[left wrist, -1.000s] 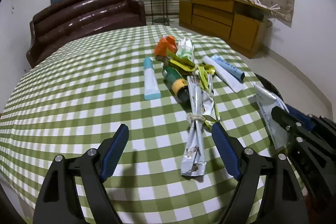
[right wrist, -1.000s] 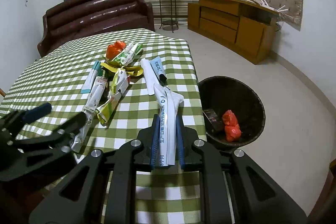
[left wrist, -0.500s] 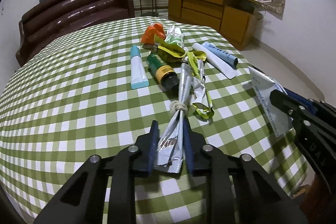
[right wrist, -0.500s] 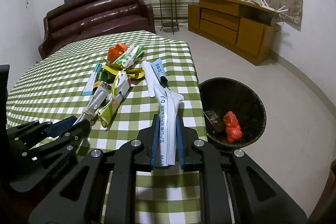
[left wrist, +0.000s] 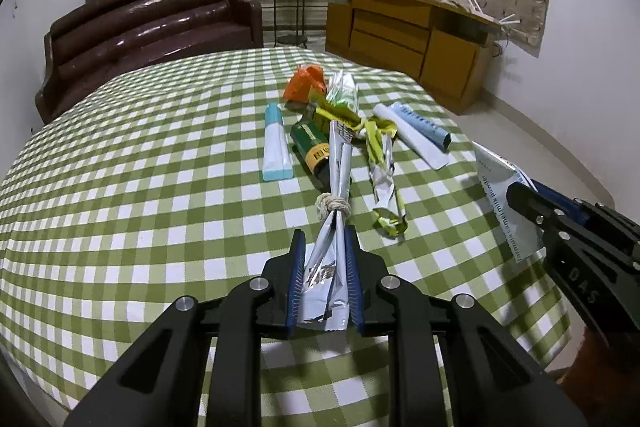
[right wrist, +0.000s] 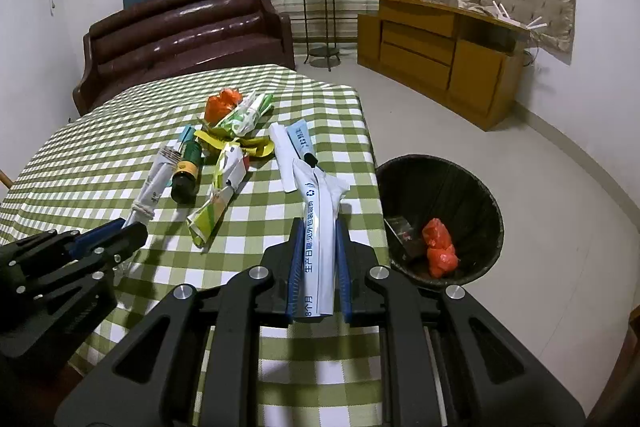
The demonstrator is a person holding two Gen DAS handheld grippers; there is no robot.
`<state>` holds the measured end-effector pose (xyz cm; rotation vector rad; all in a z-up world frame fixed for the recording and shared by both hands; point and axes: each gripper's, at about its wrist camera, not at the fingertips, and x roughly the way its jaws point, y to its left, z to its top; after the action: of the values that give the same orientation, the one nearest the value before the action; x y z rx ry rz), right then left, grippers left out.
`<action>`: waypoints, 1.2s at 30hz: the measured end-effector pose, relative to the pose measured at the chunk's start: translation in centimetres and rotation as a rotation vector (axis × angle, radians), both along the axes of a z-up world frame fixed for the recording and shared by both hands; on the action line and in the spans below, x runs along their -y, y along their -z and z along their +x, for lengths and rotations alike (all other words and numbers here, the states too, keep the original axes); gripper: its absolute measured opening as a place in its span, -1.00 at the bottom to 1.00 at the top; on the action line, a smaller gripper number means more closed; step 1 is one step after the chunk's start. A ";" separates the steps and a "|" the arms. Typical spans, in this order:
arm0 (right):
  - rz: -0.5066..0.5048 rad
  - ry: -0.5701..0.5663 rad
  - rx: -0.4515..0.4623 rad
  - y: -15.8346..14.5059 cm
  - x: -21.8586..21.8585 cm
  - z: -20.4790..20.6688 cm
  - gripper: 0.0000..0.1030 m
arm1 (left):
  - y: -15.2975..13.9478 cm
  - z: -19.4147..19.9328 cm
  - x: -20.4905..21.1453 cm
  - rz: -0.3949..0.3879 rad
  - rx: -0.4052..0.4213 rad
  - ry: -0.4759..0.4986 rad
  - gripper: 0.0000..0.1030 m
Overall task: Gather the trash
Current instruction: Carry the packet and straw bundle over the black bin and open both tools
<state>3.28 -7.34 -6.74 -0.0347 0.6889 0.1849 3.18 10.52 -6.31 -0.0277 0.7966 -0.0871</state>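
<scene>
My left gripper (left wrist: pixel 323 255) is shut on the near end of a silver wrapper (left wrist: pixel 334 195) tied with a string knot; the wrapper lies along the green checked table (left wrist: pixel 140 187). My right gripper (right wrist: pixel 318 247) is shut on a white packet (right wrist: pixel 318 223) with blue print, held over the table's right edge. In the left wrist view the right gripper (left wrist: pixel 520 195) shows at the right with that packet (left wrist: pixel 500 195). More trash lies in a pile: a light-blue tube (left wrist: pixel 275 145), a dark green bottle (left wrist: pixel 312 149), a yellow wrapper (left wrist: pixel 382 163) and an orange bag (left wrist: pixel 304 85).
A black waste basket (right wrist: pixel 472 187) stands on the floor right of the table, holding an orange bag (right wrist: pixel 439 243) and a dark box. A white and a blue tube (right wrist: pixel 298 143) lie near the table's right edge. A brown sofa (right wrist: pixel 180 31) and a wooden cabinet (right wrist: pixel 440 47) stand behind.
My left gripper went from wide open around the knotted silver wrapper to shut on its near end. The right gripper has kept still with the white packet.
</scene>
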 end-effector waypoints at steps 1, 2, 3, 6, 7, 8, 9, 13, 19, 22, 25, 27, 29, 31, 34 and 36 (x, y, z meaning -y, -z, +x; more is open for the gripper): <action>-0.005 0.003 0.007 -0.1 0.1 0.0 -0.70 | -0.2 -0.1 0.0 -0.001 0.005 -0.001 -0.60; -0.010 0.007 0.014 -0.3 0.1 0.0 -0.70 | -0.4 -0.1 0.1 -0.001 0.010 -0.002 -0.60; -0.012 0.011 0.018 -0.5 0.3 0.1 -0.70 | -0.8 -0.1 0.1 -0.004 0.016 -0.003 -0.60; -0.010 0.034 0.028 -0.8 1.1 0.4 -0.70 | -1.4 0.0 0.5 -0.006 0.029 -0.002 -0.60; -0.010 0.045 0.031 -0.8 1.5 0.5 -0.70 | -1.5 0.2 0.7 -0.007 0.031 0.001 -0.60; -0.010 0.053 0.034 -1.0 1.9 0.7 -0.70 | -1.7 0.3 0.9 -0.009 0.033 0.004 -0.60; -0.009 0.064 0.037 -1.1 2.2 0.8 -0.70 | -1.8 0.5 1.2 -0.011 0.036 0.008 -0.60; -0.007 0.103 0.051 -1.4 3.8 1.4 -0.70 | -2.2 1.5 2.4 -0.015 0.040 0.028 -0.60; -0.008 0.162 0.067 -1.9 6.2 2.5 -0.70 | -2.6 3.2 4.8 -0.011 0.055 0.070 -0.60; -0.007 0.182 0.066 -1.8 7.4 3.3 -0.70 | -2.6 4.3 6.1 -0.010 0.053 0.088 -0.60; -0.009 0.200 0.066 -1.6 8.5 4.1 -0.70 | -2.5 5.2 7.5 -0.006 0.054 0.104 -0.60; -0.011 0.205 0.064 -1.4 9.0 4.6 -0.70 | -2.5 5.9 8.4 0.002 0.056 0.115 -0.60; -0.011 0.212 0.060 -1.1 9.6 5.0 -0.70 | -2.4 6.8 9.5 0.007 0.052 0.126 -0.60; -0.012 0.217 0.058 -0.8 10.1 5.6 -0.70 | -2.2 7.5 10.4 0.016 0.050 0.135 -0.60; -0.012 0.224 0.058 -0.6 10.7 6.1 -0.70 | -1.9 8.6 11.5 0.026 0.047 0.149 -0.60; -0.009 0.232 0.059 -0.5 11.3 6.6 -0.70 | -1.8 9.3 12.3 0.035 0.047 0.158 -0.60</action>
<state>9.87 -18.65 -6.25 0.0315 0.6298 -0.0416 12.47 -1.80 -4.50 0.0699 0.7525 -0.2227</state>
